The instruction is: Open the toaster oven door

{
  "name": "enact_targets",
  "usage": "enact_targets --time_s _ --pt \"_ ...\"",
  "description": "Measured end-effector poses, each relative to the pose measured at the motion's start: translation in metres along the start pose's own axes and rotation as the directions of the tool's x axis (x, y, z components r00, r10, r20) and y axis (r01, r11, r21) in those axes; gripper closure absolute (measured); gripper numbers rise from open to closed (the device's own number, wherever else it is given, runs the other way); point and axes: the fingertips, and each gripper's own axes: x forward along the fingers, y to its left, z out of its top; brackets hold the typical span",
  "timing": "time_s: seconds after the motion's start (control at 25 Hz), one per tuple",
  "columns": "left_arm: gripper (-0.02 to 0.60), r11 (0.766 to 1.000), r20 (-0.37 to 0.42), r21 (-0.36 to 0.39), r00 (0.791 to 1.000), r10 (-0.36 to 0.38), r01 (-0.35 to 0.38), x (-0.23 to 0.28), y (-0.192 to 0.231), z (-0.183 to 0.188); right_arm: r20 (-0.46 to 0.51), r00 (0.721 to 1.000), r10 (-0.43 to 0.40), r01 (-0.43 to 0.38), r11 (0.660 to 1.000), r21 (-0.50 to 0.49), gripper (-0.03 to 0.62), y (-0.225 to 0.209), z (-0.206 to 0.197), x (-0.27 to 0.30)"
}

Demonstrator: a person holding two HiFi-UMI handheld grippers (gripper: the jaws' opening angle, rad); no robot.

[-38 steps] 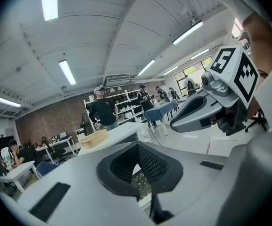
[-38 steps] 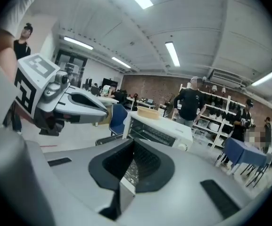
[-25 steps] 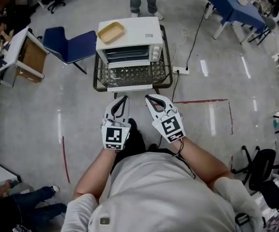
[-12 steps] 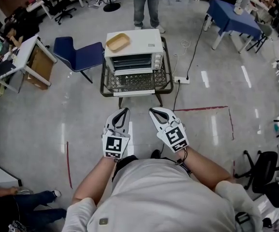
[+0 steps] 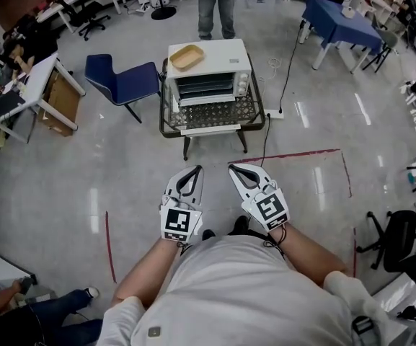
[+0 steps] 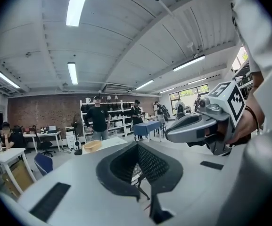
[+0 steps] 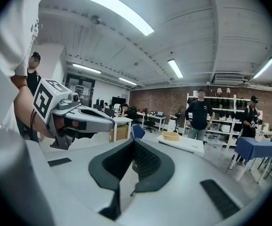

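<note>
My left gripper (image 5: 193, 171) is clenched on nothing, held close in front of me. My right gripper (image 5: 233, 170), just beside it, is clenched and empty too. The toaster oven (image 5: 209, 71) sits at 12 o'clock, well apart from both, on a low mesh worktop (image 5: 166, 121). A tan tray (image 5: 187, 57) lies on its roof. Its racks show plainly and its door (image 5: 209, 115) looks folded down flat, so I judge the opening done. If not, I'd step in, release one gripper and take the door's white front edge (image 5: 209, 129).

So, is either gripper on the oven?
No: the left gripper and right gripper are both over the floor, well short of the oven.
</note>
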Motion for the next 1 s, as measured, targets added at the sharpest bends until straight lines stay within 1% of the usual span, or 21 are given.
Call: enact_targets --time_s 0.16,0.36,0.44,0.64,0.76,1.0 --pt "0.565 1.000 0.010 -0.007 1.000 -0.023 0.023 -0.036 0.004 -0.004 0.013 1.000 -0.012 0.012 1.000 -0.007 0.577 0.035 0.008 -0.005" --pt "0.565 0.999 0.034 -0.016 0.999 -0.029 0.030 -0.069 0.012 -0.007 0.028 0.999 -0.037 0.037 0.999 0.000 0.577 0.069 0.014 -0.010" --pt "0.565 0.999 0.043 -0.019 0.999 -0.029 0.030 -0.079 0.017 -0.007 0.038 0.998 -0.045 0.045 0.999 -0.013 0.577 0.078 0.017 -0.010" --pt "0.565 0.999 0.045 -0.035 0.998 -0.032 0.033 -0.093 0.022 -0.012 0.027 0.998 -0.059 0.059 0.998 0.012 0.577 0.093 0.017 -0.010" --pt "0.565 0.999 0.051 -0.035 0.998 -0.031 0.033 -0.094 0.024 -0.013 0.035 0.998 -0.060 0.060 0.998 -0.006 0.577 0.094 0.018 -0.009" --pt "0.565 0.999 0.052 -0.035 0.998 -0.031 0.033 -0.094 0.027 -0.012 0.037 0.997 -0.063 0.063 0.998 -0.004 0.577 0.098 0.023 -0.006"
